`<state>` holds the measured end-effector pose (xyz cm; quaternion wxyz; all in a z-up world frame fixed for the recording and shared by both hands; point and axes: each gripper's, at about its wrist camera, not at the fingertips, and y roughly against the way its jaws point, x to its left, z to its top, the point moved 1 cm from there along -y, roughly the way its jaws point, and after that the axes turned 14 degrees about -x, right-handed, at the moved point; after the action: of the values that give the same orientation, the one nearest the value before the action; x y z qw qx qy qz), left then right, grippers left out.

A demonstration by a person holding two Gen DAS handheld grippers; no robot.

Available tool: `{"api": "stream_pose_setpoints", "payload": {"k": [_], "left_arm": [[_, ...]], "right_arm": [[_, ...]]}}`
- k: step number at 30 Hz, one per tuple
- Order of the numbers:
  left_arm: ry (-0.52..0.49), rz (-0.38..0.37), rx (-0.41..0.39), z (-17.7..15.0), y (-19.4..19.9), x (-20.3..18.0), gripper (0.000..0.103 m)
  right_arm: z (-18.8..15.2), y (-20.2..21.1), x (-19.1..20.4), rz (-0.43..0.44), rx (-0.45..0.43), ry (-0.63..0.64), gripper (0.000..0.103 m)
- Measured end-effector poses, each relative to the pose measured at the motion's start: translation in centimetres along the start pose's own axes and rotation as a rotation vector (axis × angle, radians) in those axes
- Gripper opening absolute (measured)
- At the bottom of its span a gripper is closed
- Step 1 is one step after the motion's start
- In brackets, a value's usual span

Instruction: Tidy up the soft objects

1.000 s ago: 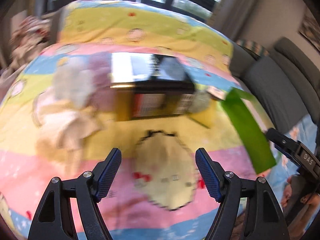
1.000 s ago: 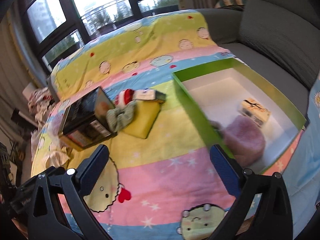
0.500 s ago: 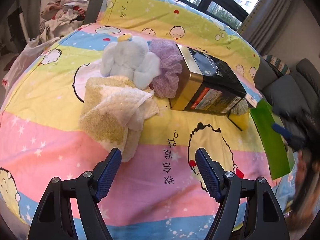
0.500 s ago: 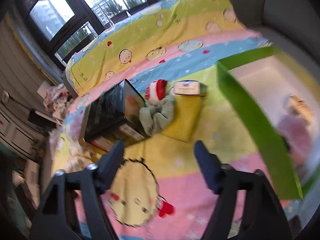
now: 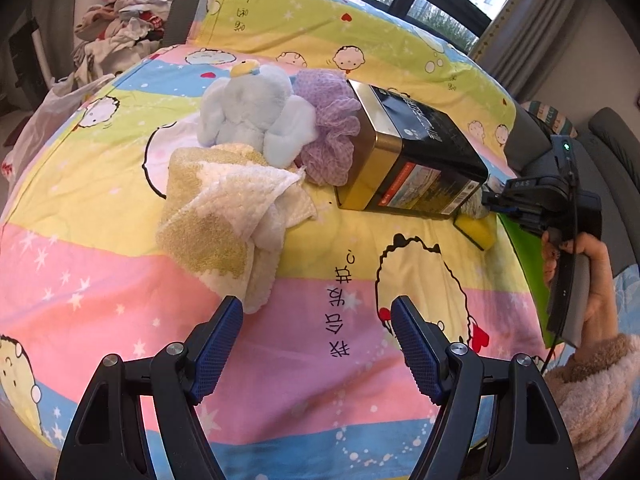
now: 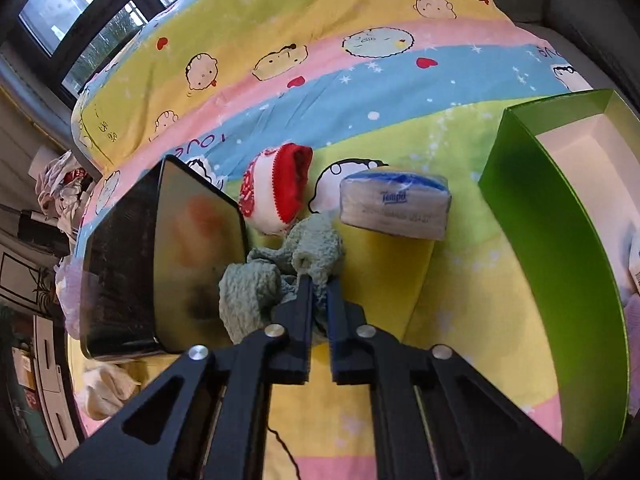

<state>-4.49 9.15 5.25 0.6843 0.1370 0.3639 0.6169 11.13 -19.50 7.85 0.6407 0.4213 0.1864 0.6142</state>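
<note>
My right gripper (image 6: pixel 318 290) has clamped down on the green cloth (image 6: pixel 280 276), a crumpled knit lump lying just ahead of its tips; the fingers stand nearly together with a fold of the fabric pinched between them. So the step in hand is the pick of that cloth. It lies against the dark tin (image 6: pixel 160 256) to the gripper's left, with the red-and-white sock (image 6: pixel 276 192) beyond it and the tissue pack (image 6: pixel 396 210) ahead and to the right, on the yellow sponge (image 6: pixel 404 276).

The green box (image 6: pixel 552 216) stands open off to the right, which I judge to be where the soft things go. Next I would lift straight up to free the cloth, then carry it right over the near wall before letting go.

My left gripper (image 5: pixel 316 344) hangs spread wide over the sheet (image 5: pixel 320 400), holding nothing. The towel (image 5: pixel 228 216) lies just ahead of its left finger, the blue plush (image 5: pixel 252 116) and purple pouf (image 5: pixel 332 128) farther on.
</note>
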Motion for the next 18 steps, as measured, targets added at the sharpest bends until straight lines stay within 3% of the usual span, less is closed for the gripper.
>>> {"api": "stream_pose_setpoints", "payload": {"k": [3, 10, 14, 18], "left_arm": [[-0.001, -0.008, -0.003, -0.1, 0.2, -0.1, 0.077], [-0.004, -0.055, 0.001, -0.3, 0.3, -1.3, 0.077], [-0.015, -0.094, 0.010, -0.8, 0.4, -2.6, 0.077], [-0.032, -0.113, 0.026, -1.6, 0.4, -3.6, 0.077]], "right_arm": [[0.0, 2.1, -0.4, 0.039, -0.044, -0.008, 0.005], [-1.3, 12.3, 1.4, 0.223, -0.176, 0.063, 0.005], [-4.4, 14.8, 3.0, 0.361, -0.147, 0.076, 0.006], [-9.0, 12.7, 3.9, 0.355, -0.038, 0.078, 0.009]]}}
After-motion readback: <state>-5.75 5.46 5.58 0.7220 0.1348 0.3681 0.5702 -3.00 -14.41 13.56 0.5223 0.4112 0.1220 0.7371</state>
